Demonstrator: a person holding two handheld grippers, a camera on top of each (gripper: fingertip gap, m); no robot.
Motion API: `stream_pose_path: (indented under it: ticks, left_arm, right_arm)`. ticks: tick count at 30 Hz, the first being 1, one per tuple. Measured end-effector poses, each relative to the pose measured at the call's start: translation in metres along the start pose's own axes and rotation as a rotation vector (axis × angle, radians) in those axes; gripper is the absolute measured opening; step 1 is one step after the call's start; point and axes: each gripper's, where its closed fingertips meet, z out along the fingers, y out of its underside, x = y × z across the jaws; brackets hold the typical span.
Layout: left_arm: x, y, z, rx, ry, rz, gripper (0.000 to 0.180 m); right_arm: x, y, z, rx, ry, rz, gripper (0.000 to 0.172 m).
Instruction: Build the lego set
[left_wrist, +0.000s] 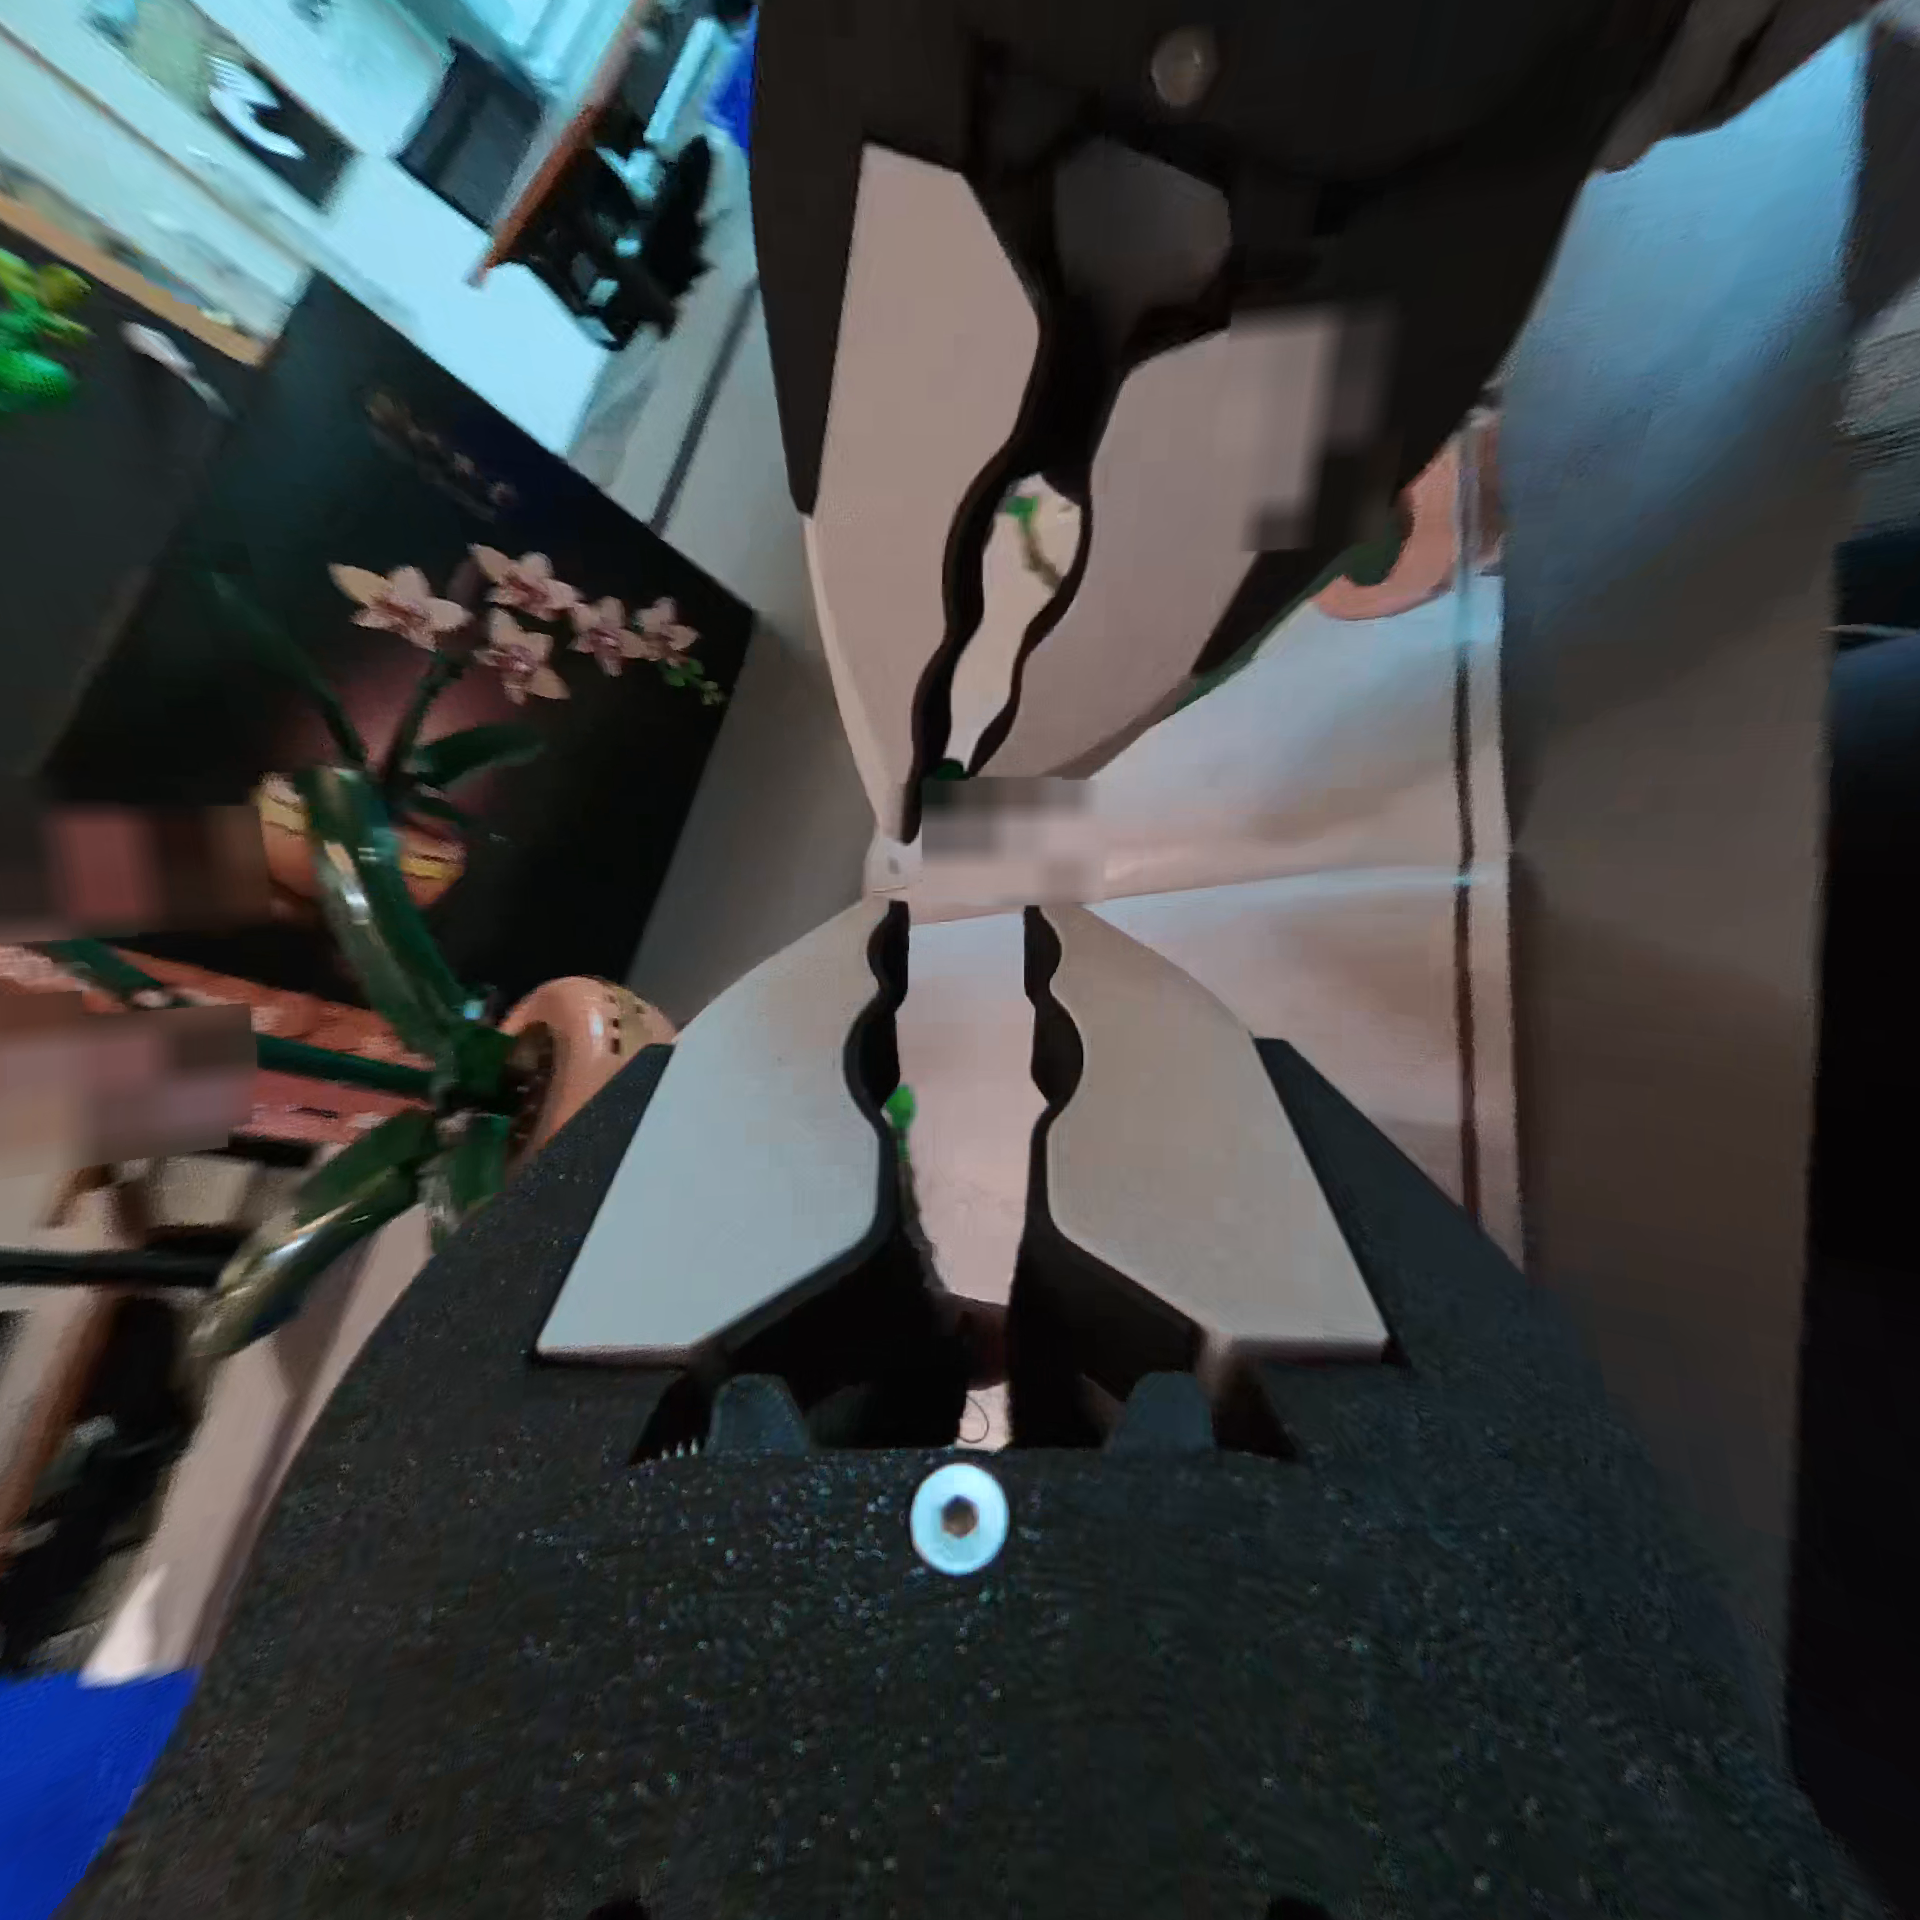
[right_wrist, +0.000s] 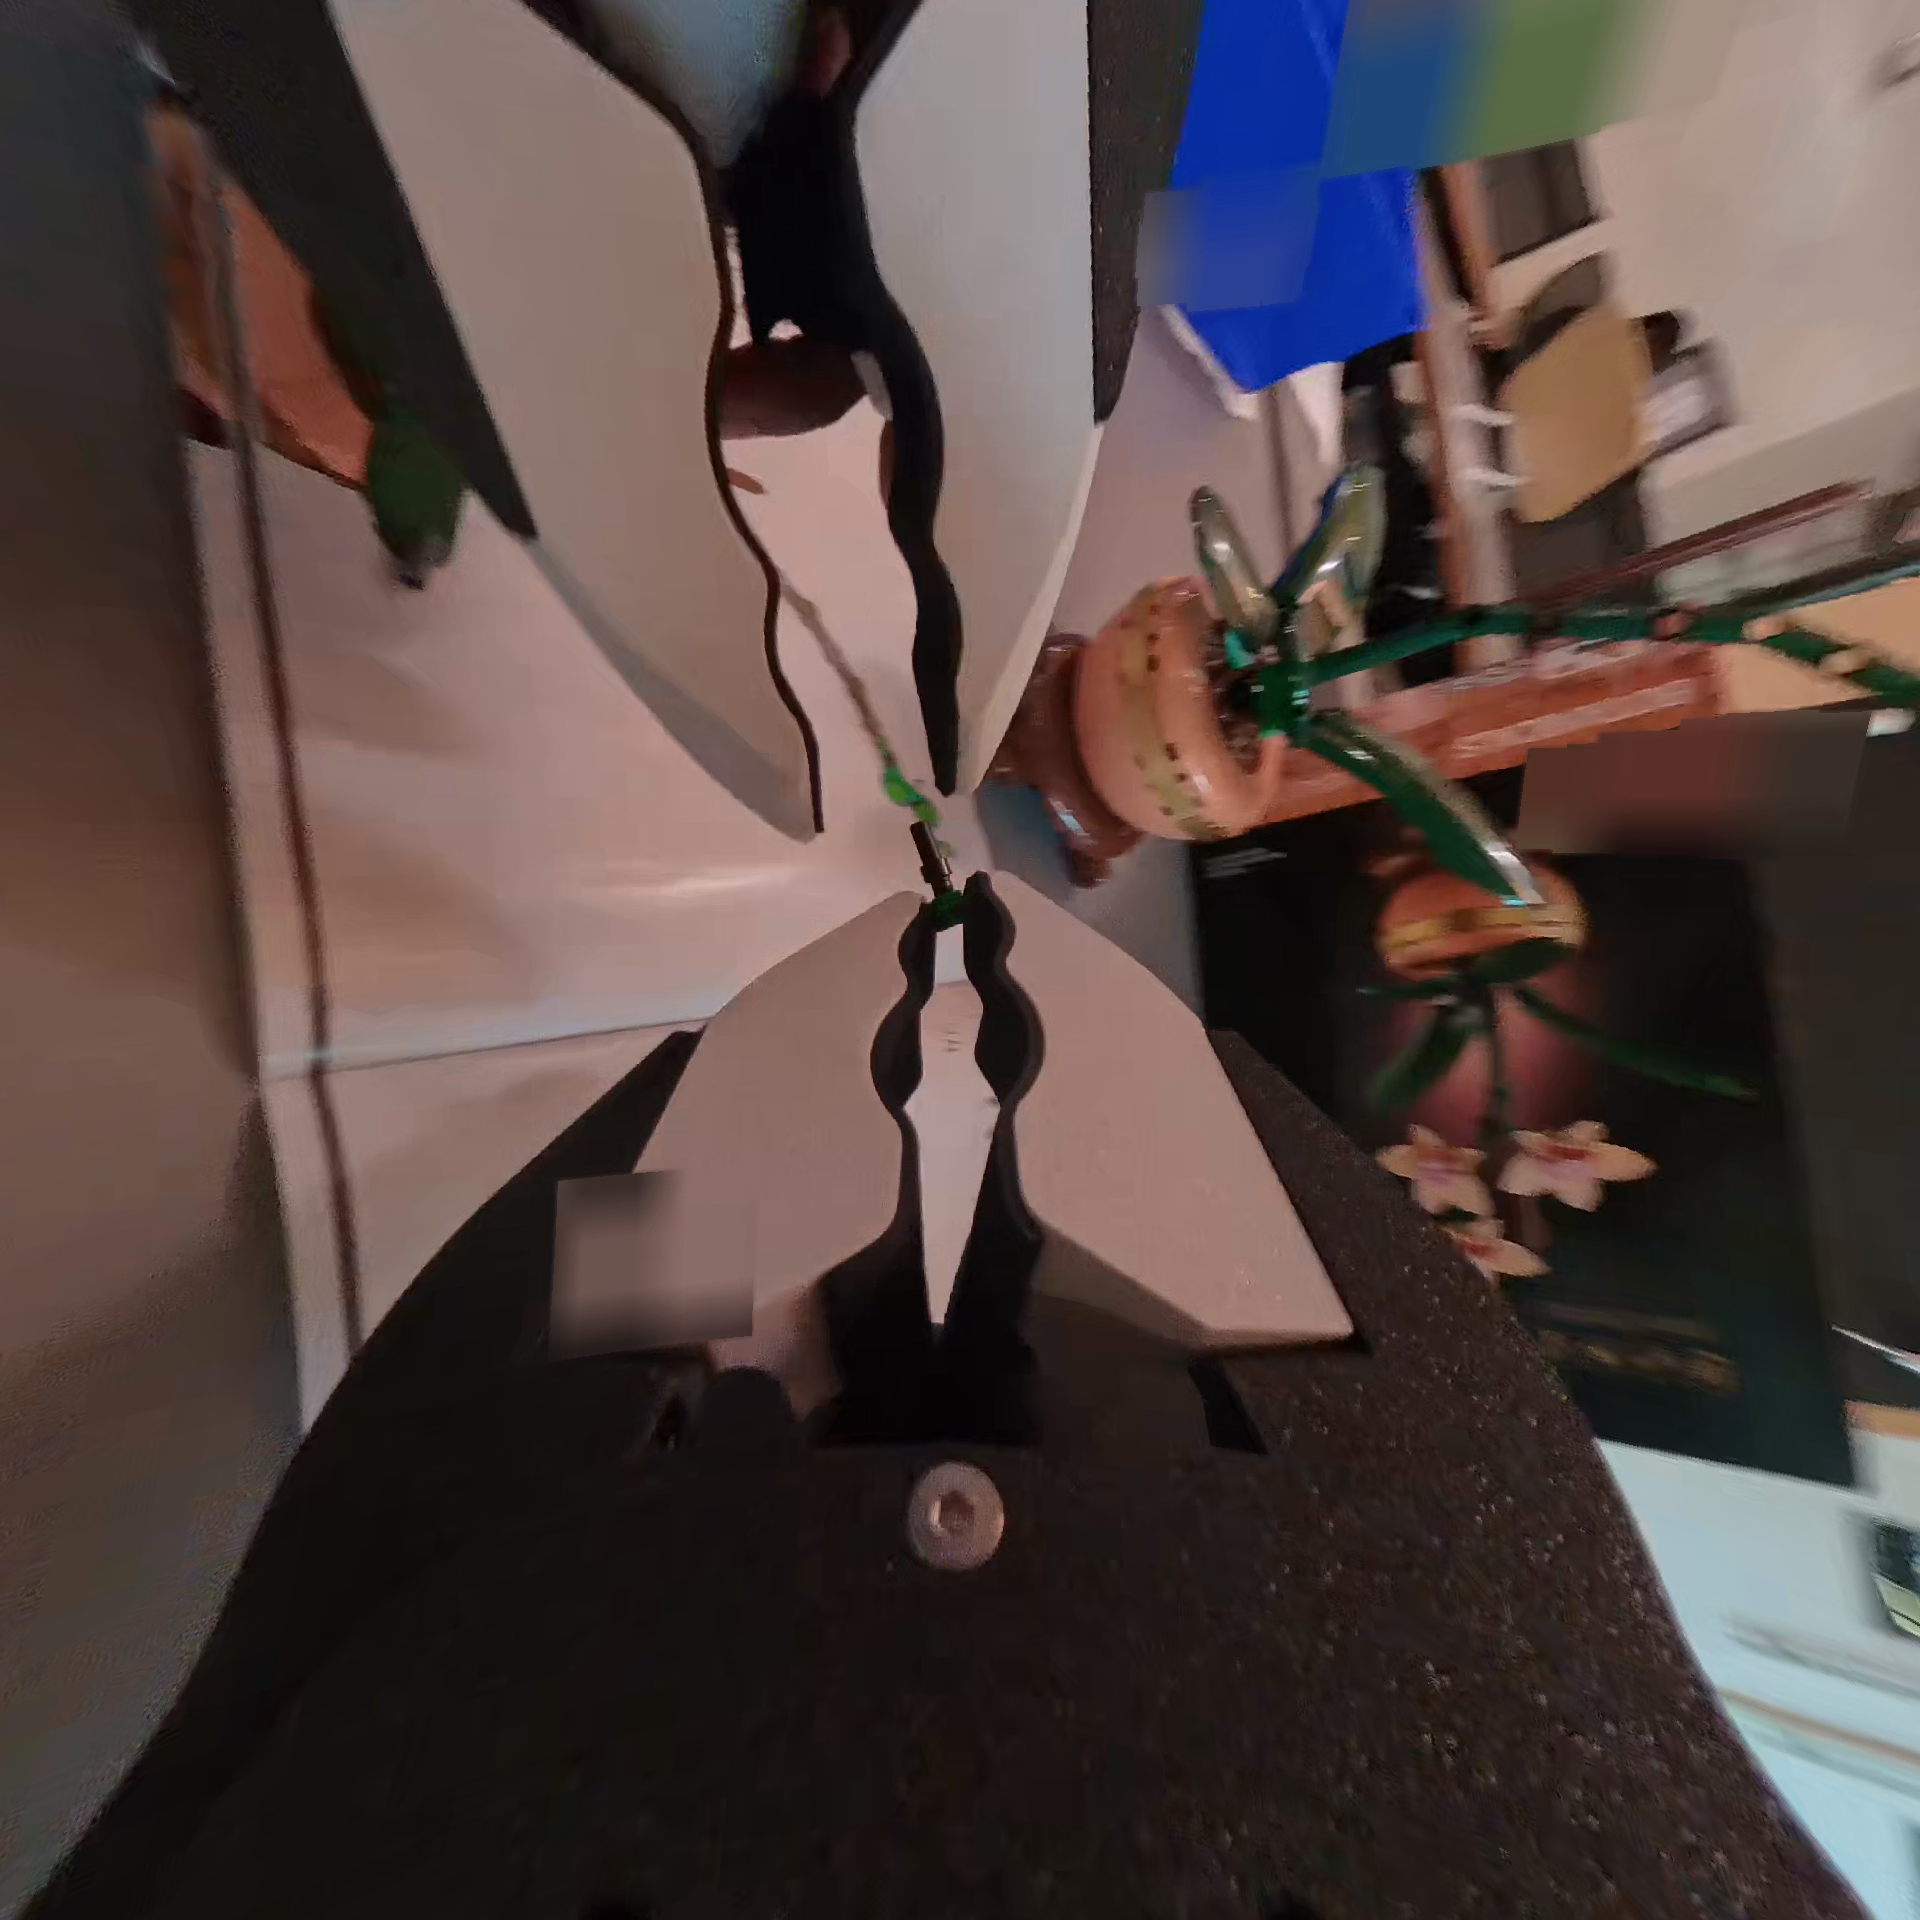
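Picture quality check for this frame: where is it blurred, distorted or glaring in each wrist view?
Left wrist view: strong fisheye bending, motion smear over the orchid box and background, own gripper body sharp. Right wrist view: the pink pot and green stems smeared, soft glare streak on the white table, small green piece at the fingertips fairly crisp.

Left tongs (left_wrist: 966, 909) parted; right tongs (right_wrist: 948, 912) pinching small green piece (right_wrist: 941, 912)

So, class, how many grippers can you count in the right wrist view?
2. The right gripper reaches up from the bottom edge, tips closed on a small green piece; the left gripper comes down from the top, facing it. No others show.
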Motion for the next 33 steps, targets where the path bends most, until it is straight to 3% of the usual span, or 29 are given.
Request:
stream_pose_path:
  ticks: [7, 12, 15, 19, 22, 25, 31, 33]
  left_arm:
    - [-0.010, -0.005, -0.001, -0.055, -0.176, 0.090, 0.007]
    - [-0.007, -0.002, -0.001, -0.066, -0.167, 0.088, 0.001]
    - [-0.001, -0.002, 0.000, -0.024, -0.123, 0.061, 0.001]
    - [-0.006, -0.013, -0.006, 0.121, -0.070, -0.166, 0.000]
    - [-0.014, -0.021, -0.012, 0.234, -0.041, -0.343, 0.000]
    - [-0.011, -0.017, -0.010, 0.213, -0.041, -0.307, 0.000]
    - [-0.022, 0.000, -0.010, 0.161, -0.055, -0.351, 0.000]
    - [-0.023, 0.015, -0.007, 0.100, -0.023, -0.409, 0.001]
  right_arm:
    - [0.005, -0.015, 0.001, -0.097, 0.205, -0.156, 0.004]
    - [0.000, -0.013, 0.002, -0.099, 0.171, -0.148, 0.005]
    - [-0.007, -0.011, 0.003, -0.028, 0.087, -0.023, 0.004]
    - [0.000, -0.016, -0.004, 0.125, -0.013, 0.254, 0.004]
    - [0.008, -0.022, -0.010, 0.283, -0.127, 0.569, 0.004]
    - [0.010, -0.020, -0.009, 0.253, -0.095, 0.487, 0.004]
    - [0.015, -0.004, -0.007, 0.216, -0.105, 0.491, 0.004]
    - [0.006, 0.008, -0.004, 0.163, -0.226, 0.503, 0.005]
